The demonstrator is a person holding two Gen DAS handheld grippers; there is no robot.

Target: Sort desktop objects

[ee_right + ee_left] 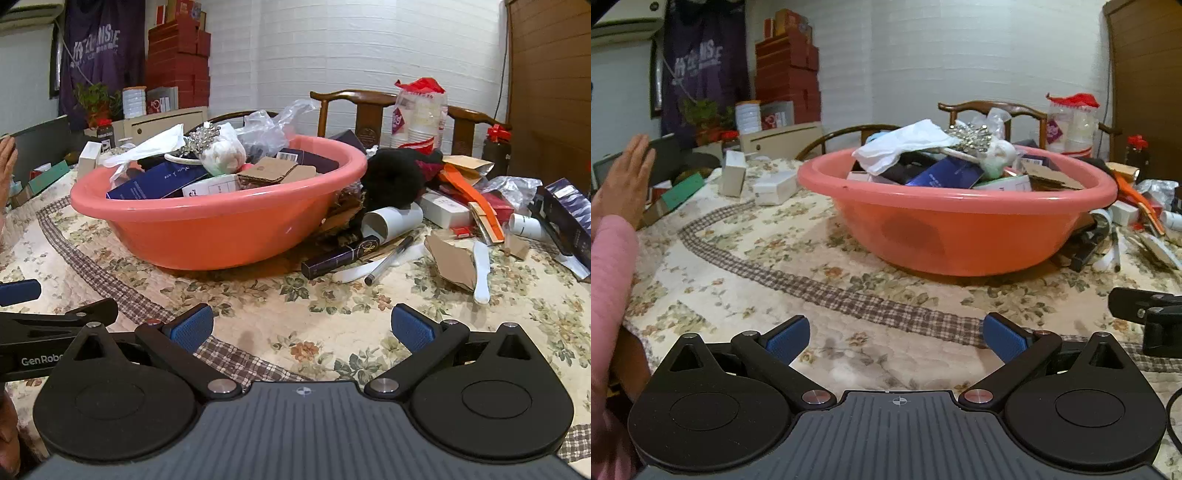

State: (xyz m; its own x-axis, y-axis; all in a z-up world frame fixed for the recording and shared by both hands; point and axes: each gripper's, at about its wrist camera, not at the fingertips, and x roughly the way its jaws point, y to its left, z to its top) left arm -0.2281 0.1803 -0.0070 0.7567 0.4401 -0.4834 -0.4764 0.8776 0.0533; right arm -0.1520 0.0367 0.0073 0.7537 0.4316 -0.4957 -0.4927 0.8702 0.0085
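A: Item one, the basin (207, 236); pink plastic, round, on the table (332, 314) left of centre in the right view; heaped above the rim with a blue box (159, 182), a white bag (905, 142), card scraps (273, 171), a silver ornament (201, 142) and a ball of white stuff (225, 153).

B: Step in hand?

A: By my reading, between picks; much is already in the basin, much is not; neither tool carries anything.

B: Tools, then.

A: Left gripper (895, 338); blue pads spread wide, nothing between them, low over bare cloth in front of the basin. Right gripper (301, 328); likewise spread and empty, just beside the left one.

B: What remains loose?

A: To the right of the basin: a white tube (391, 219) on its side, touching a black furry lump (395, 177); a dark slim box (340, 256); a pen (389, 260); a white spatula (481, 271); torn card (450, 260); an orange strip (471, 195); further boxes behind. To the left, small white boxes (775, 188).

B: Next move?

A: Probably the right gripper reaches forward and right for the slim box or the pen; both lie flat, so the pads must come down astride and low.

B: Anything else?

A: A raised hand (624, 184) with a pink sleeve (607, 295) at the left edge; chairs (364, 110) behind.
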